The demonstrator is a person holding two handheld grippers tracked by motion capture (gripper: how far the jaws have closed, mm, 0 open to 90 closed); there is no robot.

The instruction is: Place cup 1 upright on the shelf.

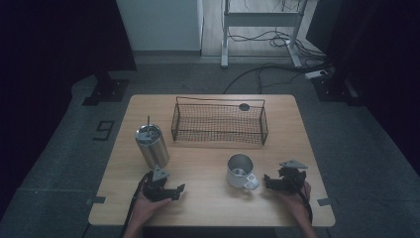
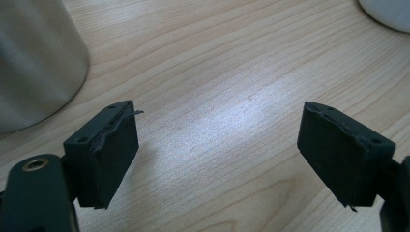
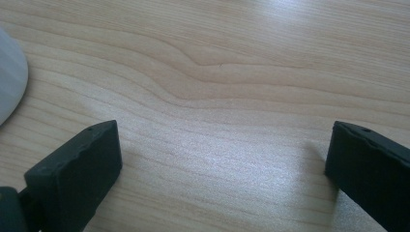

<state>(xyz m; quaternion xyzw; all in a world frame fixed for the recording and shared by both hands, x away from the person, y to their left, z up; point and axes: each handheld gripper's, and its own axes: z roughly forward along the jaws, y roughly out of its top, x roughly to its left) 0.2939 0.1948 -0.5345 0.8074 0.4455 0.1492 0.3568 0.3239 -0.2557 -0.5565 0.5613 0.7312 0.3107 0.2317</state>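
A steel tumbler (image 1: 152, 144) with a straw stands at the table's left; its side (image 2: 34, 63) fills the upper left of the left gripper view. A white mug (image 1: 240, 171) with a metal inside sits right of centre, handle toward the front right; its edge (image 3: 9, 77) shows in the right gripper view. My left gripper (image 1: 179, 189) rests near the front edge just below the tumbler, open with bare wood between its jaws (image 2: 217, 145). My right gripper (image 1: 266, 180) lies just right of the mug's handle, open and holding nothing (image 3: 222, 159).
A dark wire basket (image 1: 219, 122) stands at the back middle of the wooden table (image 1: 208, 208), with a small dark disc (image 1: 244, 106) by its far rim. Cables and a desk frame lie on the floor beyond the table.
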